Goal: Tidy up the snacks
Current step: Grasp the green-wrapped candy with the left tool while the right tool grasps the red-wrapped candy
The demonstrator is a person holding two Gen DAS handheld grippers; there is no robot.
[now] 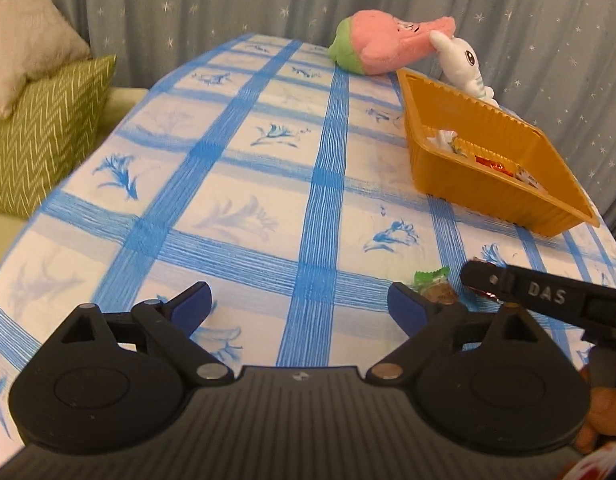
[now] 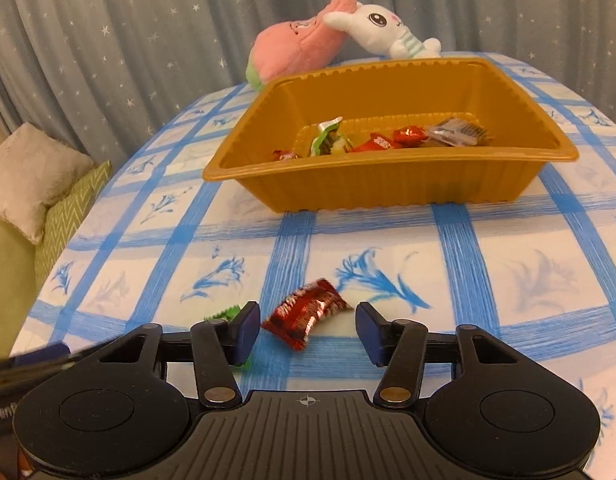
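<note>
While the right gripper (image 2: 308, 330) is standing wide open around the red candy (image 2: 308, 312) near the orange tray (image 2: 387, 188) — gripping nothing — closing off-centre risks flicking it away; the left gripper (image 1: 300, 306) is hovering open, empty.

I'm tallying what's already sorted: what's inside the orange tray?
The orange tray holds a green-white packet, red wrapped candies, and a silver wrapper. The near wall hides the front of the tray floor, so more could lie there.

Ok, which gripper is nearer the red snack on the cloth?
Right. The right gripper is open around the red snack; the left gripper is open over bare tablecloth, off to the snack's left.
</note>
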